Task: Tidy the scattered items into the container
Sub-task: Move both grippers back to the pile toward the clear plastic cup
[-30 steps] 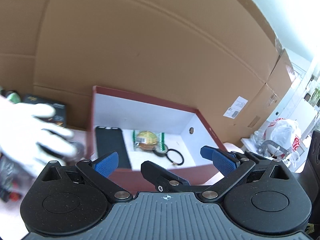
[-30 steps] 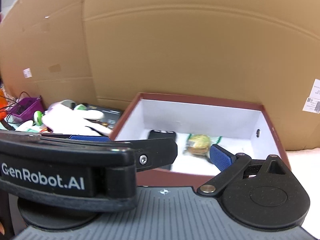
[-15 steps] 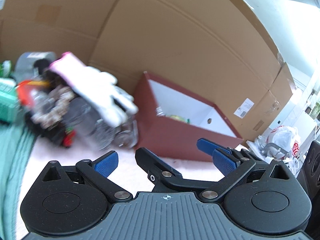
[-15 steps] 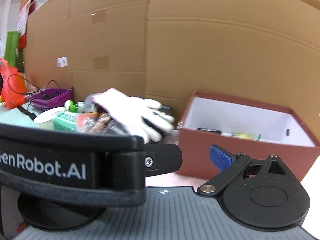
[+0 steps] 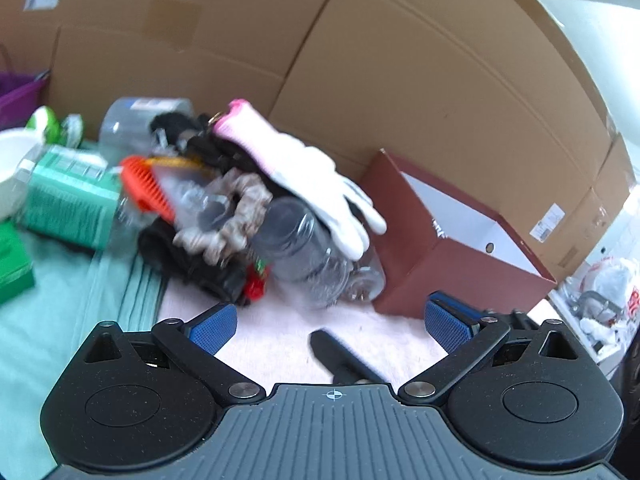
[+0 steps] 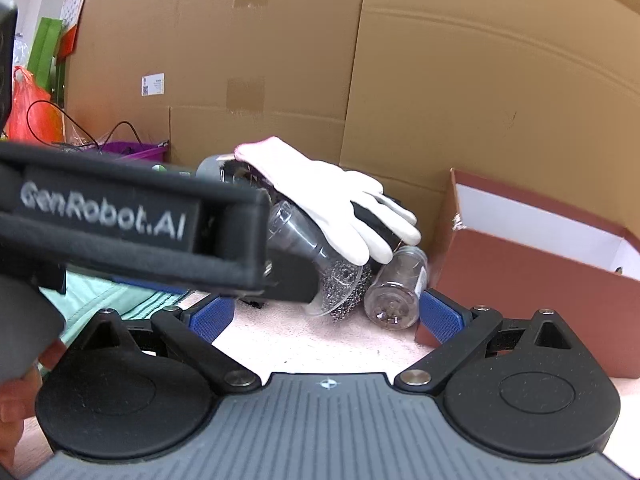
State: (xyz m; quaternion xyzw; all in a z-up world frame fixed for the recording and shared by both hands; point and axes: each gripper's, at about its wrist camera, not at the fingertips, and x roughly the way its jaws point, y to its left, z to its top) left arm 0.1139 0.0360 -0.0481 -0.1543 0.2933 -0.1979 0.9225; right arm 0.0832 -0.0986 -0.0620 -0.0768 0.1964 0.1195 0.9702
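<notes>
A pile of scattered items lies on the pale pink mat beside a red-brown box (image 5: 448, 256) with a white inside. On top of the pile rests a white glove (image 5: 316, 184) with a pink cuff, over a clear plastic cup (image 5: 304, 248) and a beige scrunchie (image 5: 232, 220). My left gripper (image 5: 328, 326) is open and empty, just short of the pile. In the right wrist view the glove (image 6: 328, 196) covers a clear cup (image 6: 316, 264) holding a steel scourer, with a small clear jar (image 6: 396, 292) beside it. The right gripper (image 6: 326, 320) stands open and empty before them. The box (image 6: 520, 268) stands at right.
Cardboard walls (image 5: 360, 60) close off the back. A green-labelled bottle (image 5: 68, 204), an orange comb (image 5: 148, 186) and a grey tape roll (image 5: 140, 120) lie at the pile's left on a mint cloth (image 5: 60, 320). The left gripper's body (image 6: 120, 220) blocks the right view's left side.
Both views have swung left, from looking into the box to facing the pile. The box now sits at the right edge, and the pile is closer.
</notes>
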